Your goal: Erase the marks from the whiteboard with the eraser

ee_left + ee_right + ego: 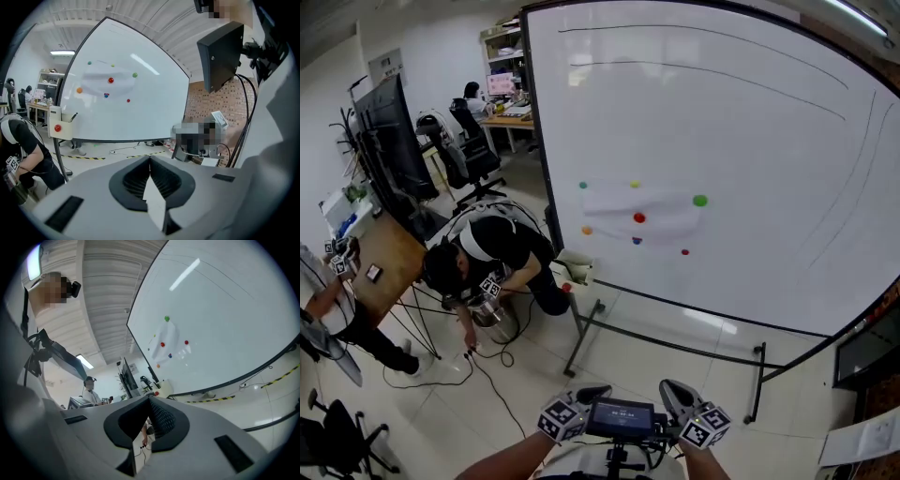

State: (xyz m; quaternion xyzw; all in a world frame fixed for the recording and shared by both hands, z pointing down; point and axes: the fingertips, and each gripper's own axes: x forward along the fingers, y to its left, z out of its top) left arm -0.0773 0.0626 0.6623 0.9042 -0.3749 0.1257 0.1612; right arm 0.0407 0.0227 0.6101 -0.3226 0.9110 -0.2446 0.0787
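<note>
The whiteboard (750,141) stands on a wheeled frame ahead of me. Thin dark lines (703,70) curve along its top and right side. Coloured dots sit round a grey smear (652,211) at its middle, among them a green dot (700,200) and a red one (639,217). The left gripper view shows the board (140,108) too, as does the right gripper view (225,324). I cannot pick out an eraser. My left gripper (598,390) (150,158) and right gripper (671,386) (150,398) hang low, well short of the board, both shut on nothing.
A white holder (578,268) (61,123) with a marker and a red dot hangs at the board's left edge. A person (492,248) crouches left of the board by a metal pot (494,317). Cables (487,370) lie on the floor. Desks, chairs and a monitor stand at the left.
</note>
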